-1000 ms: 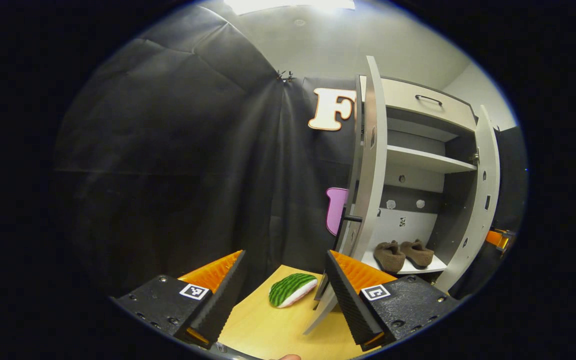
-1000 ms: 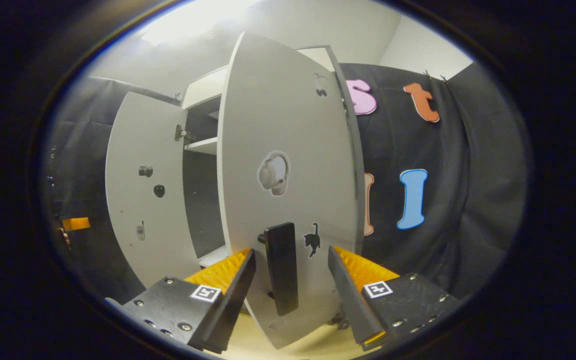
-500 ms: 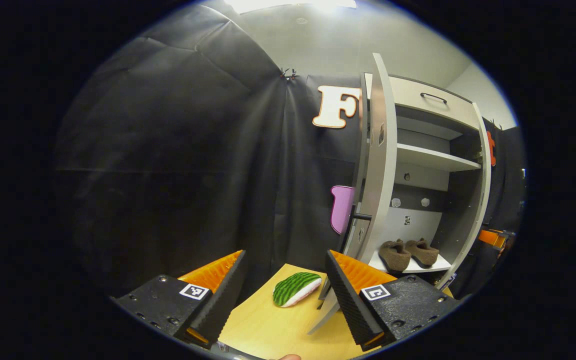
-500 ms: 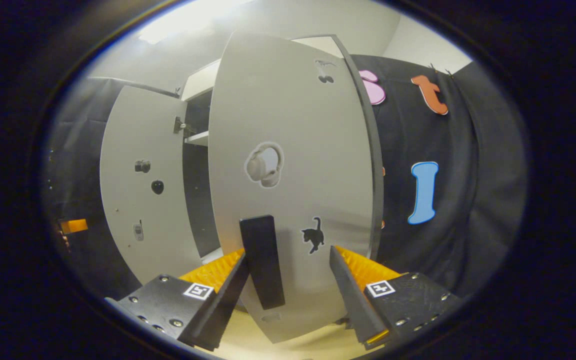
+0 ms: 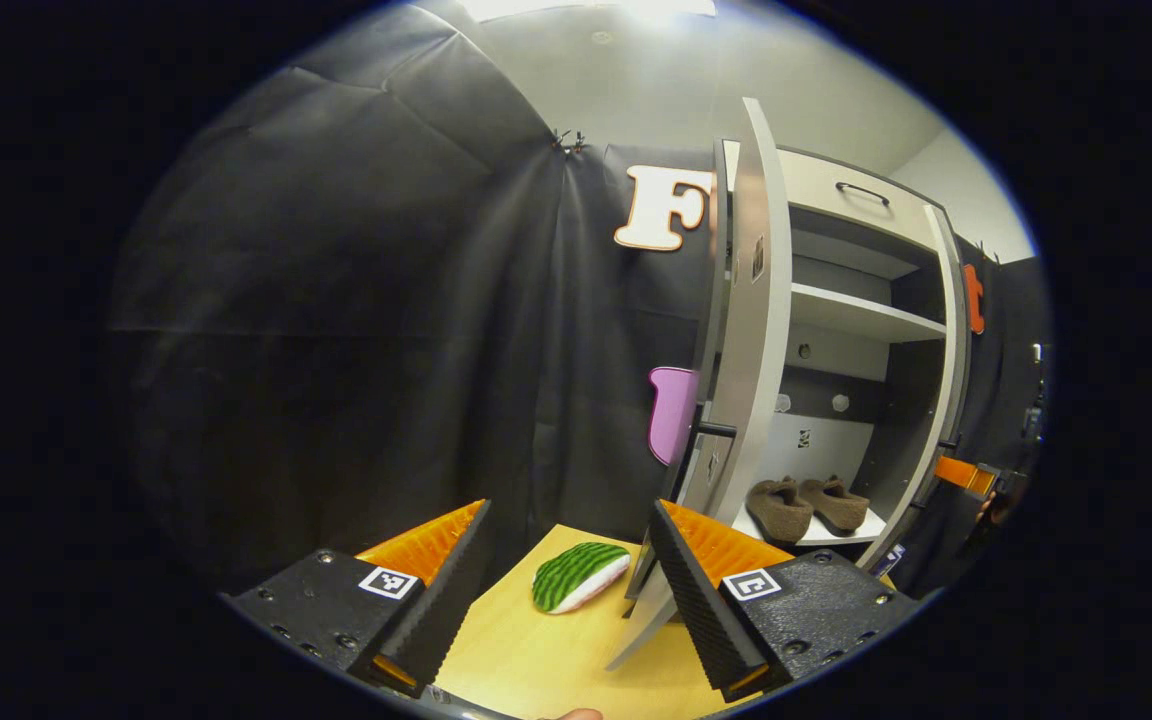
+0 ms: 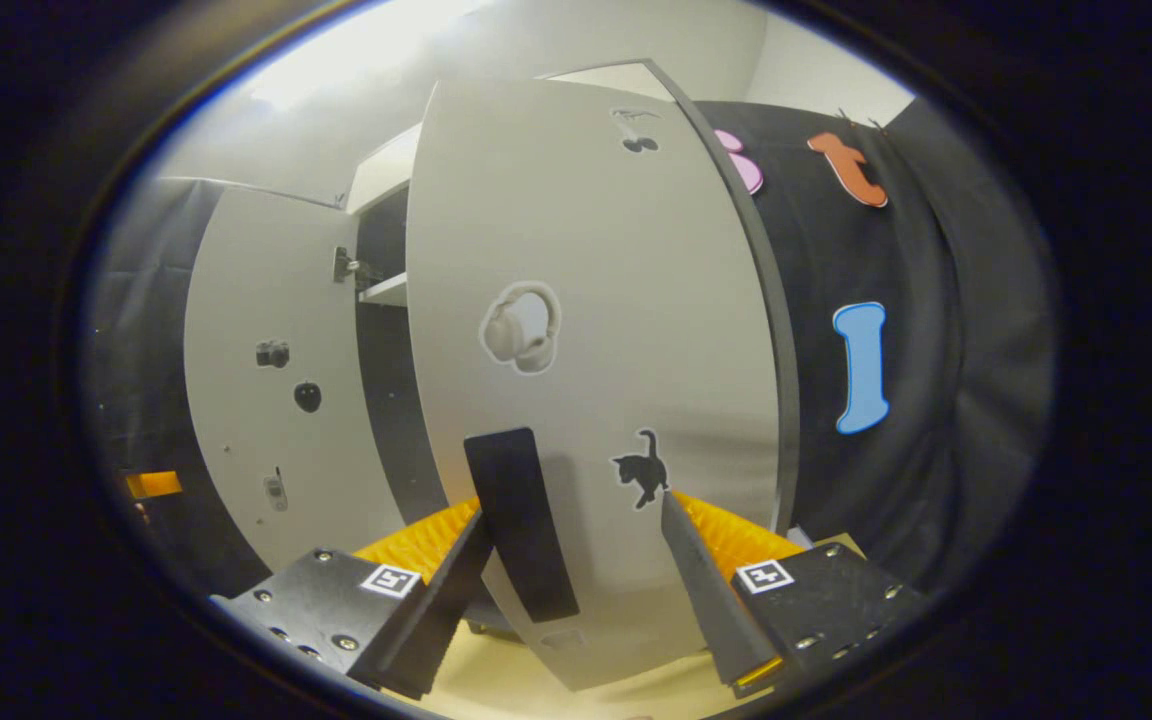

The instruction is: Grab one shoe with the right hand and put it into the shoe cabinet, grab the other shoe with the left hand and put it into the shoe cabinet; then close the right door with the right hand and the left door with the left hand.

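**Grey doors ajar, two shoes shelved**

Black ribbed pads backed with orange: your right gripper (image 6: 571, 560) stands spread wide, its fingers to either side of the right door's (image 6: 596, 330) lower part. The flat black handle (image 6: 519, 522), a plain upright bar, sits between them, close by the left finger; whether it touches, you cannot tell. That door is smooth matt grey board with a dark edge, and carries three small stickers, one a black cat. Beyond it in your right gripper view, the left door (image 6: 271, 390) swings open, its inner face also smooth grey, with three small stickers and a metal hinge near the top.

Your left gripper (image 5: 568, 580) is spread too, and holds nothing. Between its fingers lies the yellow wooden tabletop (image 5: 536, 655), and on it one soft green-striped object (image 5: 581, 576) with a white underside, shaped like a melon slice. Just behind the right finger you see the left door edge-on, a thin tall slab.

Farther in, the cabinet (image 5: 841, 330) stands open: pale grey panels, one upper shelf, a drawer front on top with a thin dark handle. Both shoes (image 5: 804, 504) are on the bottom shelf, side by side and touching. They are two, brown, fuzzy, low and rounded like slippers. At the far right edge you catch an orange bit of the other gripper.
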Available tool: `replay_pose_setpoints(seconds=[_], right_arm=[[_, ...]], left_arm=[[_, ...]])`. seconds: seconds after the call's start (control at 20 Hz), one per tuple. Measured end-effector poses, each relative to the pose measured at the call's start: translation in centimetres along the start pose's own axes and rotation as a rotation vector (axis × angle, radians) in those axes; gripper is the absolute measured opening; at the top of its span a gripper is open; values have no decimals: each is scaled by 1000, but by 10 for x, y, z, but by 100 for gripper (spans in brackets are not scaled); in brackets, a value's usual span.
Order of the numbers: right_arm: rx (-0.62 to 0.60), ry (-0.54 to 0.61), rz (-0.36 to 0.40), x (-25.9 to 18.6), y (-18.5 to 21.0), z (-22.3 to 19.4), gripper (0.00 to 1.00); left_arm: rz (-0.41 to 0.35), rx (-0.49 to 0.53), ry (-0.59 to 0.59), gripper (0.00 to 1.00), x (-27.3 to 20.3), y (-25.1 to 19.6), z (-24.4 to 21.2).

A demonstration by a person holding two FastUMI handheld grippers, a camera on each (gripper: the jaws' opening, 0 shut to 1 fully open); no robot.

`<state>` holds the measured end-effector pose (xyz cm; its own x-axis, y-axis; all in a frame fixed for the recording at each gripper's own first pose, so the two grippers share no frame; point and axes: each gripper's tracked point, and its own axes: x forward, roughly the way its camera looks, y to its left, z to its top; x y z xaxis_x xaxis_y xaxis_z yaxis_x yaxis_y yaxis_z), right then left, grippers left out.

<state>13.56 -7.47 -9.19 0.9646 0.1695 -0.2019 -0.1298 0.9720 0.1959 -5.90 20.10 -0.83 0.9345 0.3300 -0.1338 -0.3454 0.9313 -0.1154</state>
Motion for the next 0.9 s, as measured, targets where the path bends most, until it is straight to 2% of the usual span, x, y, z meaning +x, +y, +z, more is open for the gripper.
replay_pose_setpoints(seconds=[0.05,0.3,0.4,0.45,0.5,0.55,0.6,0.9], right_arm=[[0,6,-7,1,0,-2,99],[-31,41,-65,0,3,-16,99],[-33,48,-28,-3,12,-19,99],[-25,47,-13,-7,15,-20,99],[-21,42,-10,-12,15,-19,99],[-19,40,-12,-15,13,-18,98],[-17,39,-20,-18,10,-19,98],[31,62,-48,-41,3,-33,99]], left_arm=[[-9,-1,-1,95,2,-2,1],[-69,-2,-4,95,21,-14,0],[-91,-5,-7,95,31,-17,1],[-103,-8,-6,91,36,-19,0],[-116,-11,-3,91,42,-22,-1],[-131,-12,0,91,47,-24,-3],[-146,-11,2,95,52,-28,-3],[-219,31,-13,95,70,-44,0]])
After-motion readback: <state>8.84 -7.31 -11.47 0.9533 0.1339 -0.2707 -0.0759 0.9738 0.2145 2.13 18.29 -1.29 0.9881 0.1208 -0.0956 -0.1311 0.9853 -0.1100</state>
